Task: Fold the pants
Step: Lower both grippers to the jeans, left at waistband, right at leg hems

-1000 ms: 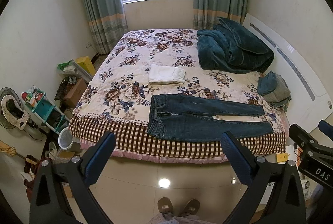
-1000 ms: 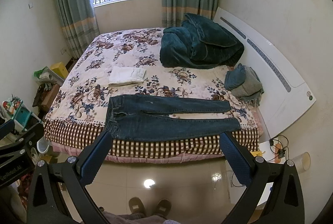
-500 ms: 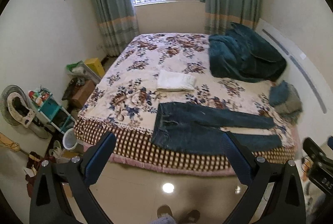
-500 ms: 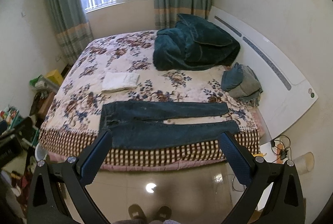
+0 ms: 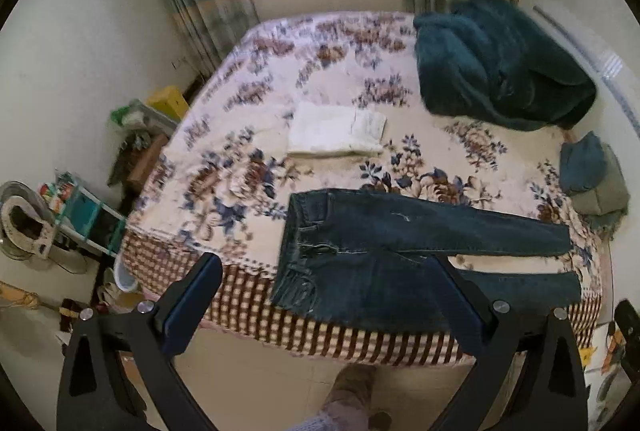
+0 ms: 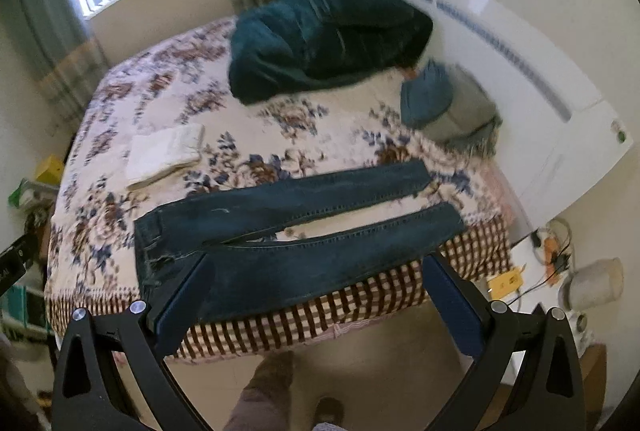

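Observation:
Dark blue jeans [image 5: 384,251] lie flat on the near edge of the bed [image 5: 248,135], waist to the left, both legs spread to the right. They also show in the right wrist view [image 6: 288,243]. My left gripper [image 5: 332,299] is open and empty, above the floor just short of the waist end. My right gripper [image 6: 316,295] is open and empty, just short of the near leg.
A folded white garment [image 5: 336,131] lies mid-bed, a teal blanket [image 5: 500,63] at the back right, folded clothes [image 5: 592,179] by the white headboard [image 6: 520,71]. Clutter and a fan [image 5: 24,223] stand on the floor at left. A nightstand with cables [image 6: 560,271] is at right.
Both grippers have moved forward and closer to the bed, so the jeans fill more of each view. The person's foot has stepped forward. Both stay open.

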Available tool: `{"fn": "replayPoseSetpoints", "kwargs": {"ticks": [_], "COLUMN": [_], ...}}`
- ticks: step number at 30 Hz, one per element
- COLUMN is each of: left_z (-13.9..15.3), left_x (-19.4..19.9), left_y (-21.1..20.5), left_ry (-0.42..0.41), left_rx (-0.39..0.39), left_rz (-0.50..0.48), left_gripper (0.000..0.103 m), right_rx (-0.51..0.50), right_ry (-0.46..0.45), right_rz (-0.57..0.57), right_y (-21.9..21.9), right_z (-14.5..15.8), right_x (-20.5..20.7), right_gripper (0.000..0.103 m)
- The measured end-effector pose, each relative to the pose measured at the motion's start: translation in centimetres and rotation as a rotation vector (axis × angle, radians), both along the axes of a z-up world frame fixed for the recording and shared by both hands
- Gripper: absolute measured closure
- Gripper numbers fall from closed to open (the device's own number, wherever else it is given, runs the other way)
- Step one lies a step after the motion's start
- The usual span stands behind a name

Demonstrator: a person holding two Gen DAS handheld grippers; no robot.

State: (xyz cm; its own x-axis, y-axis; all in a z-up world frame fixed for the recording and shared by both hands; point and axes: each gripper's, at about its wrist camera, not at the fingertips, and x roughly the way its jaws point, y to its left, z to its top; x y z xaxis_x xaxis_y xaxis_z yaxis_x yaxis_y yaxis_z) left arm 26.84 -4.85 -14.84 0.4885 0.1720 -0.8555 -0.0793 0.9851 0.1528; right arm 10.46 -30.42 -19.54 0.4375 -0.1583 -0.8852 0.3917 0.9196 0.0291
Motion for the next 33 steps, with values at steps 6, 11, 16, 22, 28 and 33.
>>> {"fn": "replayPoseSetpoints", "kwargs": {"ticks": [6,11,16,22,28,33], "left_z": [-10.9,-23.0,-33.3,-40.2,-42.9,-44.3], "left_x": [13.3,22.3,28.4,33.2,34.2,34.5], "left_y": [1.5,2.8,2.2,3.8,7.9,8.6], "left_ry": [0.206,0.398,0.497,0.559,0.574,0.606], "left_rx": [-0.074,-0.132,-0.125,-0.208,-0.253,-0.267], "left_rz": [0.112,0.249,0.315,0.447,0.651,0.67], "left_gripper": [0.0,0.0,0.0,0.003,0.003,0.012], "right_rx": [0.051,0.085,0.08,0.158,0.295,0.318], "right_ry": [0.135,0.206,0.265,0.356,0.449,0.539], "right_rz": [-0.154,-0.298,-0.41,-0.534,-0.676,-0.738], "right_y": [-5.3,-11.5,-16.6,-22.3,-26.7,-28.2], "right_z": [-10.2,-19.2,-28.1,-39.8,-49.2,-53.9], "right_x": [12.2,19.9,24.8,29.7,33.2,34.9], "right_gripper": [0.0,0.0,0.0,0.0,0.0,0.0]}}
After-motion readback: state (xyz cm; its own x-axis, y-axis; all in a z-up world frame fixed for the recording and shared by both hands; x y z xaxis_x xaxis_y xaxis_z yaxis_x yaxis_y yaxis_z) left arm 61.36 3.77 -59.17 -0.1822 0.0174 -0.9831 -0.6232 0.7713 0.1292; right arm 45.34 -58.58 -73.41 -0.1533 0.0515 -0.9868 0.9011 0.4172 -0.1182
